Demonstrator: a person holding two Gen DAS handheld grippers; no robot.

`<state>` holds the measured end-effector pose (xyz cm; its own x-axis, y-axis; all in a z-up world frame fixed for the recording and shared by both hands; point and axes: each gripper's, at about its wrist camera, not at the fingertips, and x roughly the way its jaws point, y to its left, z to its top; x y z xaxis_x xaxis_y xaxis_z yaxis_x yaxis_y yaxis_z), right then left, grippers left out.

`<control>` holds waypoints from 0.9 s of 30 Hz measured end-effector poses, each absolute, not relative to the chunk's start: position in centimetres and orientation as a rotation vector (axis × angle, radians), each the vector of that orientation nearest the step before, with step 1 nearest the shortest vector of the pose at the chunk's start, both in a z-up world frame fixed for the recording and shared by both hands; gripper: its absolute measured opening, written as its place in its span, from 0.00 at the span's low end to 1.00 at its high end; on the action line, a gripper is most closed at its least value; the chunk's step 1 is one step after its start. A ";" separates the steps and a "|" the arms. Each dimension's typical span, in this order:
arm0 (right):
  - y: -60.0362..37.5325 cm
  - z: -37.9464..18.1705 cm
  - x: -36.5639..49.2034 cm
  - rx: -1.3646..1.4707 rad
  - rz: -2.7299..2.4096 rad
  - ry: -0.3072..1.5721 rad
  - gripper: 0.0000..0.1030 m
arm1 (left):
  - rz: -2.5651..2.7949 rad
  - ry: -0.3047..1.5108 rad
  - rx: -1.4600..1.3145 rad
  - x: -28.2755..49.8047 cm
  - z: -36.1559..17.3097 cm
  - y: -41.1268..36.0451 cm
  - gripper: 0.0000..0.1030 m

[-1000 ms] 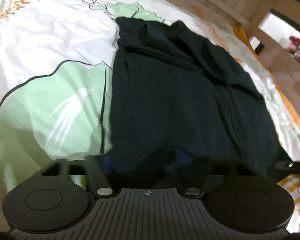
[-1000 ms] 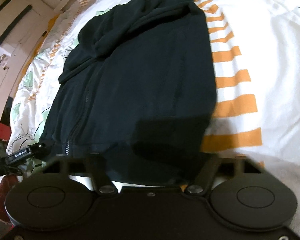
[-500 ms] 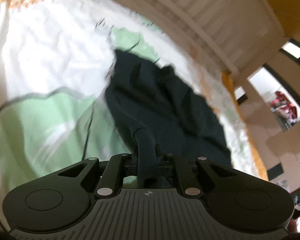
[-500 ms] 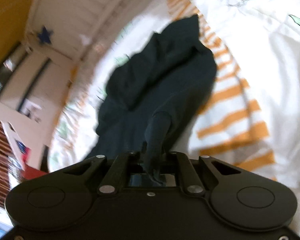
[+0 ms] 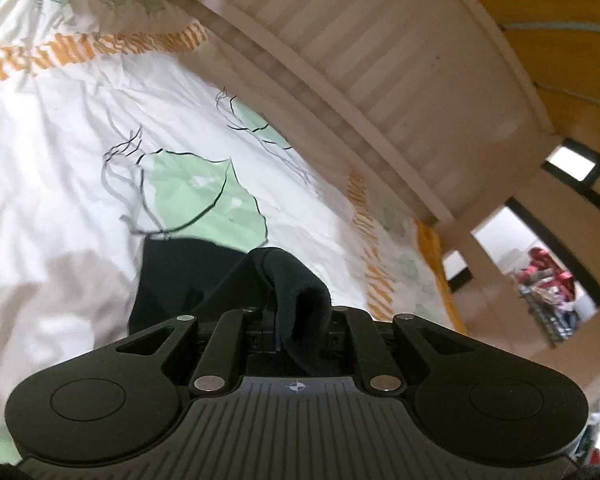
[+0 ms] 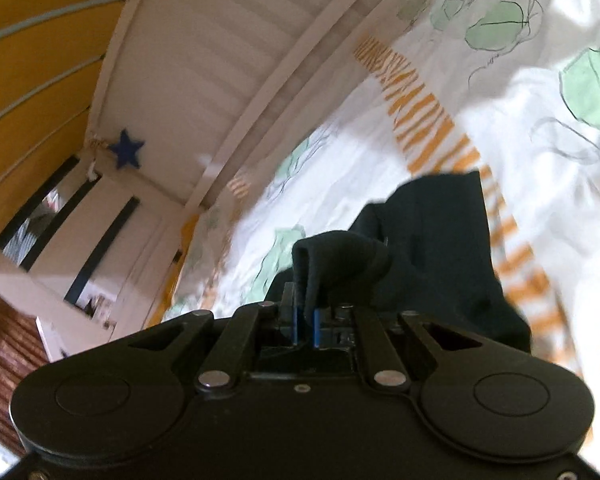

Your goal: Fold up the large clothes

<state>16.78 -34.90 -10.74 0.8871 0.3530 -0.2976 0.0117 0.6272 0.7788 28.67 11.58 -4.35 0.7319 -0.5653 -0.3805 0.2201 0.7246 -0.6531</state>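
My left gripper [image 5: 284, 320] is clamped on a bunched edge of the black garment [image 5: 180, 280]; the cloth humps up out of my closed jaws and hangs over them, while the rest of it trails down to the left and away onto the bedsheet [image 5: 60, 160], white with green leaf shapes and orange stripes. My right gripper [image 6: 306, 324] is pinched on another fold of the same garment [image 6: 440, 248]: the fabric stands between my blue pads [image 6: 296, 322], curls over to the right, and the body of the garment drapes down on the right side onto the sheet [image 6: 560, 184]. Both grippers are raised above the bed and aimed only slightly downward, looking across the mattress to the white slatted bed frame [image 5: 360, 60] at the far side. In the right view the frame [image 6: 228, 40] carries a blue star [image 6: 126, 154] at its left end.
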 end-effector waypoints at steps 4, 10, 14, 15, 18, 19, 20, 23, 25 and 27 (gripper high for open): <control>-35.7 -11.5 22.2 0.816 0.144 0.465 0.15 | -0.400 0.632 -0.575 32.7 -6.4 9.6 0.11; -36.5 -14.2 28.0 0.760 0.058 0.534 0.16 | -0.340 0.709 -0.559 36.0 -9.9 9.7 0.16; -36.4 -15.5 29.2 0.731 0.037 0.552 0.18 | -0.361 0.748 -0.595 37.0 -11.0 9.7 0.26; -36.4 -15.6 29.2 0.723 0.033 0.546 0.21 | -0.376 0.753 -0.601 37.0 -11.2 9.8 0.33; -36.0 -15.2 28.7 0.688 0.024 0.510 0.53 | -0.415 0.720 -0.613 37.0 -10.7 9.8 0.77; -35.9 -14.9 28.3 0.665 0.019 0.483 0.63 | -0.403 0.682 -0.599 36.4 -10.2 9.9 0.91; -35.8 -14.5 27.9 0.643 0.019 0.457 0.83 | -0.389 0.644 -0.582 35.8 -9.5 10.1 0.92; -35.0 -13.3 26.9 0.558 0.008 0.422 0.87 | -0.384 0.596 -0.504 34.3 -7.8 9.9 0.92; -33.9 -12.5 26.1 0.471 0.011 0.417 0.87 | -0.392 0.596 -0.405 33.0 -6.9 8.8 0.92; -32.1 -11.9 25.5 0.374 0.013 0.420 0.87 | -0.409 0.610 -0.296 32.0 -6.6 7.1 0.92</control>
<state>25.52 -32.11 -11.93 0.9141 0.0883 -0.3959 0.0645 0.9320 0.3568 32.03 7.10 -6.56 0.7444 -0.4531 -0.4905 0.2820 0.8792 -0.3841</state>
